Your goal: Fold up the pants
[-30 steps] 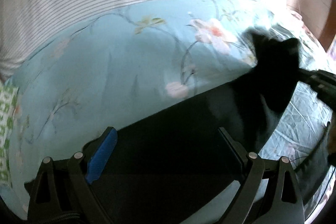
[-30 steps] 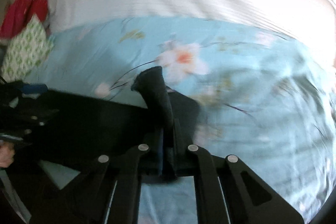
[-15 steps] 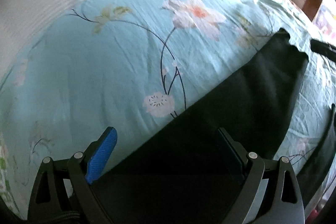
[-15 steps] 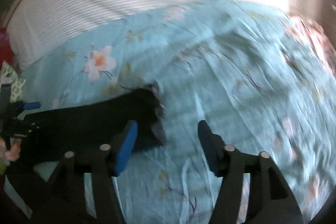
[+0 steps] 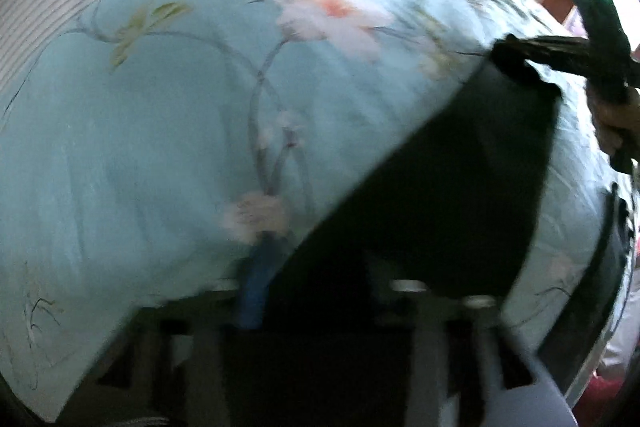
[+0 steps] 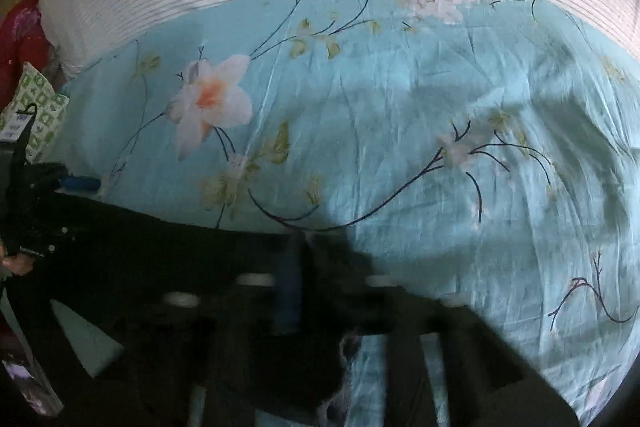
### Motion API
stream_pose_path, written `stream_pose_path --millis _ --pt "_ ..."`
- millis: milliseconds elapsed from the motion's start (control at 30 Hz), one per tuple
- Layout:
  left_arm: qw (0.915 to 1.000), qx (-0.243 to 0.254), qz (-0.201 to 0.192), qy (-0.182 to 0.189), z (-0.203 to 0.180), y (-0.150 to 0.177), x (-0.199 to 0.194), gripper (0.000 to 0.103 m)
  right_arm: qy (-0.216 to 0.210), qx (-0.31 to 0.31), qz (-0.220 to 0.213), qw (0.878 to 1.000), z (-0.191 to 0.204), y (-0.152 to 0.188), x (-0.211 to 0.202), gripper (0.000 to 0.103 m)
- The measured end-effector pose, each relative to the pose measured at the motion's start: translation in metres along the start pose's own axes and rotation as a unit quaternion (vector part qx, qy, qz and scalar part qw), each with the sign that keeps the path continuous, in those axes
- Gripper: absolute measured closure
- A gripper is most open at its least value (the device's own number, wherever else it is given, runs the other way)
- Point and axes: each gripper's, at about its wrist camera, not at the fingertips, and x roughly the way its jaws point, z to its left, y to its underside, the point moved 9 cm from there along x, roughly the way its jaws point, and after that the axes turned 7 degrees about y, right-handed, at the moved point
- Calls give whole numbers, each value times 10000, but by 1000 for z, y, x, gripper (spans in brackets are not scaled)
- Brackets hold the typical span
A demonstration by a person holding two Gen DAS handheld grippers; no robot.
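– Left gripper, left-wrist view? 
– Blurred; fingers narrow, pinching black pants that run to the upper right over the floral sheet.
– Right gripper, its own view?
– Narrow too, clamping the pants at lower centre.

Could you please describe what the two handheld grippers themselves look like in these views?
Both are black frames with silver bolt heads. The left gripper has a blue pad on one of its fingers. The right gripper looks the same, and a green light glows on its body.
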Motion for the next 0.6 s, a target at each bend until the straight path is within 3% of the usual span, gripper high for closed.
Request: stream_pose_path --millis 100,367,600 --pt "9998 130 -59 -103 -15 1 -6 99 -126 -45 -299 9995 1 -1 -20 95" --pt "9990 116 -408 122 -59 23 -44 100 -729 -46 -912 9931 2 14 -86 95" --pt "9974 77 -649 313 -106 55 -77 100 -899 -281 -1102 9894 14 60 -125 95"
